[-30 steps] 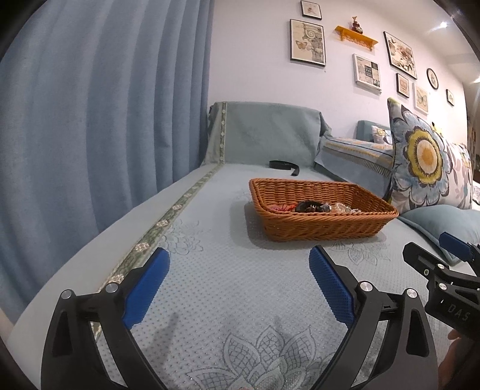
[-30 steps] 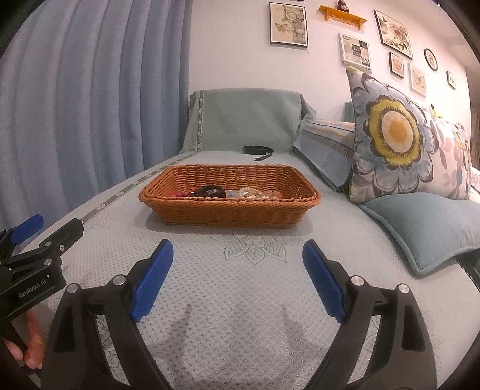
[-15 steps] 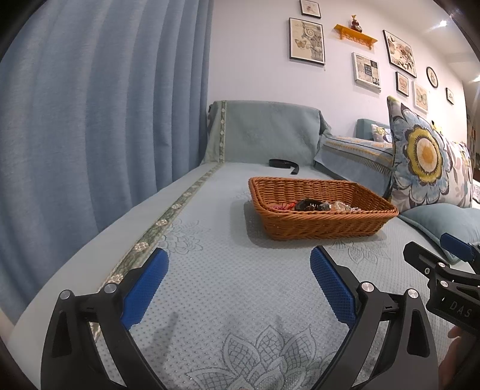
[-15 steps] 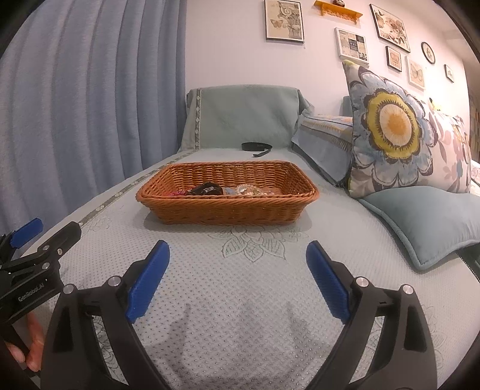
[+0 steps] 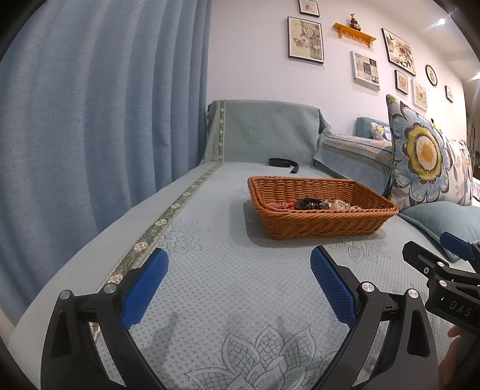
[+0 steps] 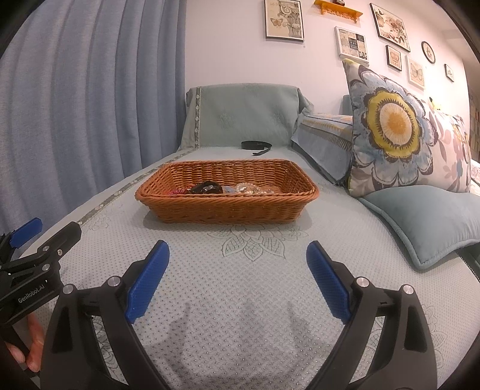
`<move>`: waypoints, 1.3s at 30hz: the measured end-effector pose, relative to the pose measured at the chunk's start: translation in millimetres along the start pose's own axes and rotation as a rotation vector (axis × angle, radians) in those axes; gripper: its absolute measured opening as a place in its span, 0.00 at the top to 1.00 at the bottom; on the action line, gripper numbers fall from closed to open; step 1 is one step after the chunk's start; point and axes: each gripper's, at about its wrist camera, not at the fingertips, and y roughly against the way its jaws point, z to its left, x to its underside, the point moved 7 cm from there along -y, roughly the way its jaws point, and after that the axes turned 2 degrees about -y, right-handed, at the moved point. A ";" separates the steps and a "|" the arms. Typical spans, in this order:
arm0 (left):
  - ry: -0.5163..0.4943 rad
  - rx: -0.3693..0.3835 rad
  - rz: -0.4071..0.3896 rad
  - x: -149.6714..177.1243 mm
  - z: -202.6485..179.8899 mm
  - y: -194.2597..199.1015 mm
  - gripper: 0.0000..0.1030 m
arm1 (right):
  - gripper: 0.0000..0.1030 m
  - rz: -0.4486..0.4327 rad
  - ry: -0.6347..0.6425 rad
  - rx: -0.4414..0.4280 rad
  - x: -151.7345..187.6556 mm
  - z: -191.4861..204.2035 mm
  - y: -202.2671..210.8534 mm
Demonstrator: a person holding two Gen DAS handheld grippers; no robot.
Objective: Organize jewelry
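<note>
We count one wicker basket (image 6: 226,196) on the sofa seat (image 6: 240,285), and inside it three clumps of jewelry, a red one (image 6: 177,191) at the left, a dark one (image 6: 206,187) in the middle and a clear, glassy one (image 6: 247,188) at the right, though we cannot tell how many pieces each holds. Far behind the basket we see one black strap (image 6: 256,145), to the right three cushions, one big flowered (image 6: 390,129), one flowered behind it (image 6: 450,150) and one plain blue (image 6: 426,219). We count two hand-held grippers, left (image 5: 237,285) and right (image 6: 237,279), and on the far wall eight framed pictures plus one round clock (image 6: 428,52) and one orange shelf (image 6: 337,11).
</note>
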 end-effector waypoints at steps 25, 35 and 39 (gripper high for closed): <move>-0.001 0.000 0.002 0.0 -0.5 0.0 0.10 | 0.14 0.009 0.000 0.001 2.5 -1.0 -1.0; -0.002 0.000 0.005 1.6 -1.1 -1.1 0.09 | 0.12 0.009 -0.001 0.001 2.3 -1.0 -0.9; -0.001 0.000 0.005 0.9 -0.8 -1.2 0.09 | 0.12 0.009 -0.001 0.001 1.8 -0.8 -1.1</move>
